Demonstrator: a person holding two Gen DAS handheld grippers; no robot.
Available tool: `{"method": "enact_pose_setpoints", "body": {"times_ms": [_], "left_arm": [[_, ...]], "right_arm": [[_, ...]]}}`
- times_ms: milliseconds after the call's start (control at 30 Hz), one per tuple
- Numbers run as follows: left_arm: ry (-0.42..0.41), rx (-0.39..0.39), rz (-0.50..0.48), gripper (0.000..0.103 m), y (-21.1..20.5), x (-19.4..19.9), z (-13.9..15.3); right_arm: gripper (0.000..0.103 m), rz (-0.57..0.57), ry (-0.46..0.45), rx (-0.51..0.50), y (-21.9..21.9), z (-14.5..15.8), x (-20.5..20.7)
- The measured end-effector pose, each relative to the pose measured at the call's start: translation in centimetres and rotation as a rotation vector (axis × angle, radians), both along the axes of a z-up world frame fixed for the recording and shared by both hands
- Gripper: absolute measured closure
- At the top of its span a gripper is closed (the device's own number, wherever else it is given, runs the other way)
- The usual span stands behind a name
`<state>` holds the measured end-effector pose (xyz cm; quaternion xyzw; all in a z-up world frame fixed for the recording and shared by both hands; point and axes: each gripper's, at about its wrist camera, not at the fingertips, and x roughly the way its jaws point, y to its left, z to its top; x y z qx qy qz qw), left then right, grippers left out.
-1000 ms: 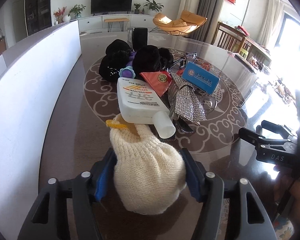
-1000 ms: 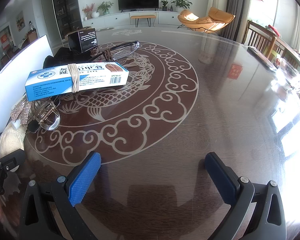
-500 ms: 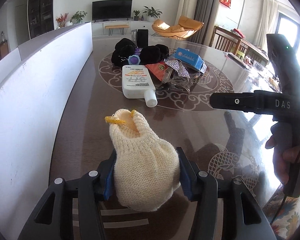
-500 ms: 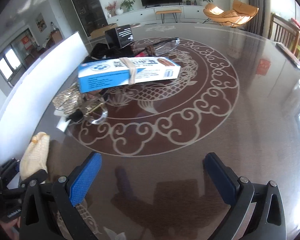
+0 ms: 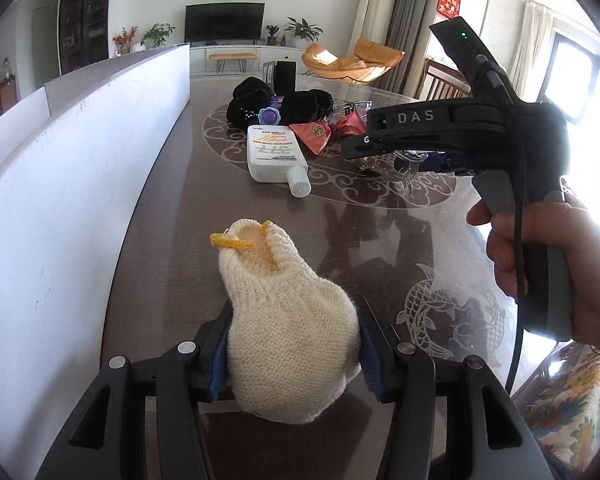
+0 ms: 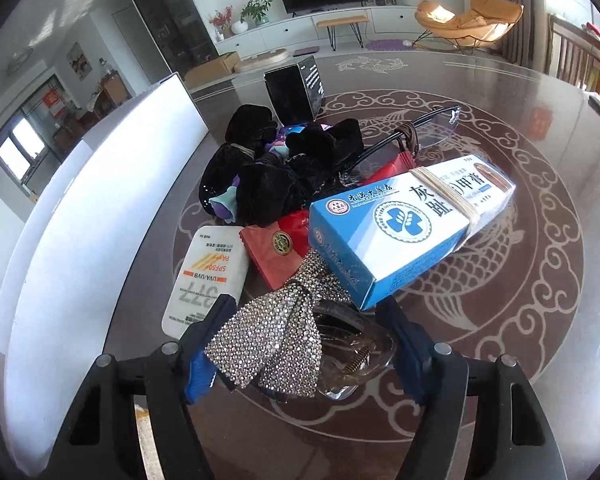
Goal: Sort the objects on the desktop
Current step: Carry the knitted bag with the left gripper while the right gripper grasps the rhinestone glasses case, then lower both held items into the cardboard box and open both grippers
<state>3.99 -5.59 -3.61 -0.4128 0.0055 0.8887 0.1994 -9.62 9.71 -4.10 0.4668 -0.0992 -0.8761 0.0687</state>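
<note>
My left gripper point(image 5: 294, 346) is shut on a cream knitted pouch point(image 5: 288, 320) with a yellow drawstring, held above the table's near left side. My right gripper point(image 6: 306, 328) is open, its blue pads on either side of a sparkly rhinestone bow clip point(image 6: 278, 344) and a clear hair claw point(image 6: 356, 354) at the near end of the pile. Beyond them lie a blue medicine box point(image 6: 404, 232), a white sunscreen bottle point(image 6: 206, 276), a red packet point(image 6: 278, 246), black scrunchies point(image 6: 272, 168) and glasses point(image 6: 404, 136). The right gripper's body shows in the left wrist view point(image 5: 432, 128).
A white board point(image 5: 60, 184) runs along the table's left edge. A black box point(image 6: 294, 90) stands behind the pile. The dark patterned table point(image 6: 532, 264) extends to the right. A chair and a floral cushion point(image 5: 572, 400) sit at the table's near right.
My right gripper has moved forward and left to the pile and now straddles the rhinestone bow clip. My left gripper has pulled farther back from the pile with the pouch.
</note>
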Motion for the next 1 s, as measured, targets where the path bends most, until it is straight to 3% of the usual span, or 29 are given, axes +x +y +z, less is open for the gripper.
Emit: {"method": "enact_pose_setpoints", "body": {"times_ms": [200,400,533,667,767,933,1000], "left_arm": [[0.037,0.058,-0.083,0.050,1.8,1.4,2.3],[0.103,0.185,-0.092,0.050,0.0,2.2,8.7],[0.183,0.177,-0.010,0.050,-5.4,2.3,13.3],[0.190,0.124,0.161,0.050,-13.4,0.7,14.6],[0.134,0.082,0.292,0.050,-19.2,-1.2,13.3],[-0.017,0.009,0.405,0.049,-23.9,-3.9,9.2],[-0.085,-0.030,0.452,0.038,-24.4,-4.7,7.8]], "right_arm": [[0.030,0.051,0.023,-0.074,4.6,2.3,6.2],[0.030,0.102,0.102,-0.133,3.7,8.4,7.3],[0.030,0.228,0.184,-0.172,-2.3,13.0,6.6],[0.030,0.394,0.244,-0.189,-11.2,15.6,6.1],[0.030,0.508,0.272,-0.157,-17.9,15.9,6.0],[0.030,0.644,0.190,-0.105,-26.5,13.2,5.1],[0.030,0.667,0.133,-0.058,-28.6,11.3,4.7]]}}
